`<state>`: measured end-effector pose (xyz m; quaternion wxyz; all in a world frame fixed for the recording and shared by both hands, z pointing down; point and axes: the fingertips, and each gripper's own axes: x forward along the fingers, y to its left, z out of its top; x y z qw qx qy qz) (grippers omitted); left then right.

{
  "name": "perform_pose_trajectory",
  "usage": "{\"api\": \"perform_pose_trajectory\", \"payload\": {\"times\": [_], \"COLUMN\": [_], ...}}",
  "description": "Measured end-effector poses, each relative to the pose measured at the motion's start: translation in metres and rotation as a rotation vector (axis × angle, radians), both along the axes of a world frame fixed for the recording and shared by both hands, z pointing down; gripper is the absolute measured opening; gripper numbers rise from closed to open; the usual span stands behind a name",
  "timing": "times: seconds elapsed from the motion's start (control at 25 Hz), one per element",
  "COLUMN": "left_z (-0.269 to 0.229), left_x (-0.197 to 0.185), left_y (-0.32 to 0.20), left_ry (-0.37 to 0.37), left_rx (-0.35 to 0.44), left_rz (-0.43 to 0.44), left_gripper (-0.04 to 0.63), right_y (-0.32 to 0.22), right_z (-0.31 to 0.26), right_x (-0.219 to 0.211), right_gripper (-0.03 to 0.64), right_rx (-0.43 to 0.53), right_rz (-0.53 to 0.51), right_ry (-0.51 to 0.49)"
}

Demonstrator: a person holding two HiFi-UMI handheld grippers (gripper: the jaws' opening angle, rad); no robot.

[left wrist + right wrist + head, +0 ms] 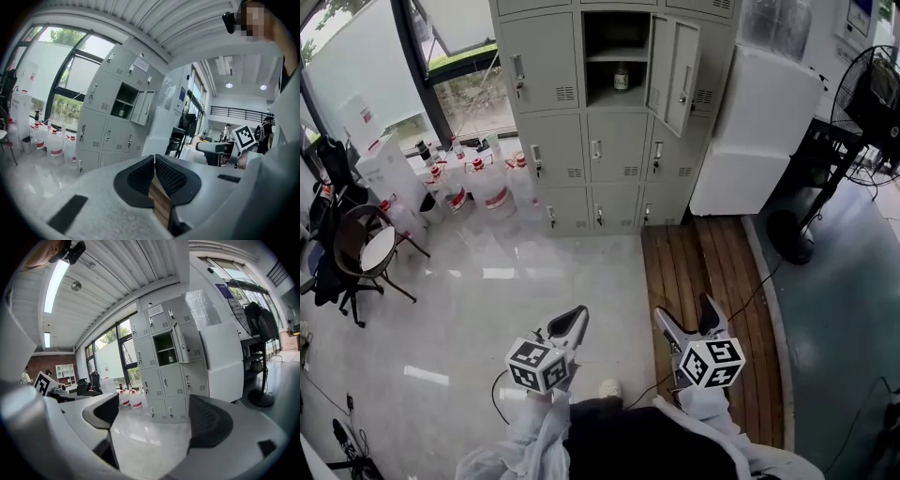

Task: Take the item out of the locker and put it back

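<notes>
Head view: grey locker bank (546,141) against the far wall, one compartment (617,33) in the upper middle row open, its door (675,75) swung out to the right. All other doors I can see are closed. Inside the open compartment a shelf (617,54) splits it in two. Upper part looks bare. Lower part holds the item, a small bottle (622,77), upright, roughly centred on the compartment floor. The bottle is also in the right gripper view (169,347), small; I can't read its label.

My left gripper (577,317) is held low over the pale floor, well apart from the locker. Left gripper view: jaws together, pads (140,176) meeting at the tips, nothing clamped, only wood floor showing in the sliver lower down. My right gripper (686,314) is over the wooden floor strip (712,272), also well short of the locker. Right gripper view: jaws spread wide, nothing between them, just floor and lockers beyond.

Other containers: a cluster of clear jugs (492,183) with red caps on the floor left of the locker by the window; contents not clear. A white cabinet (750,131) stands just beside the locker on the right, closed.
</notes>
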<state>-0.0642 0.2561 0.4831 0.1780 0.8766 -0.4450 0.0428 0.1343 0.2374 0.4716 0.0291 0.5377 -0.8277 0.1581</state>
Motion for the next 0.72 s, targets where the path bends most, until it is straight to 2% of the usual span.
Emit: {"api": "perform_pose_trajectory", "payload": {"times": [0.36, 0.72], "left_z": [0.000, 0.007], "left_x": [-0.021, -0.028], "left_y": [-0.042, -0.052], "left_ry": [-0.007, -0.008], "left_rx": [-0.001, -0.025], "left_rz": [0.008, 0.000], "left_gripper": [0.014, 0.015], "right_y": [-0.046, -0.052], "right_z": [0.001, 0.003], "right_x": [-0.015, -0.017], "right_gripper": [0.449, 0.449], "right_rx": [0.001, -0.022], "right_rz": [0.015, 0.014], "right_ry": [-0.021, -0.033]}}
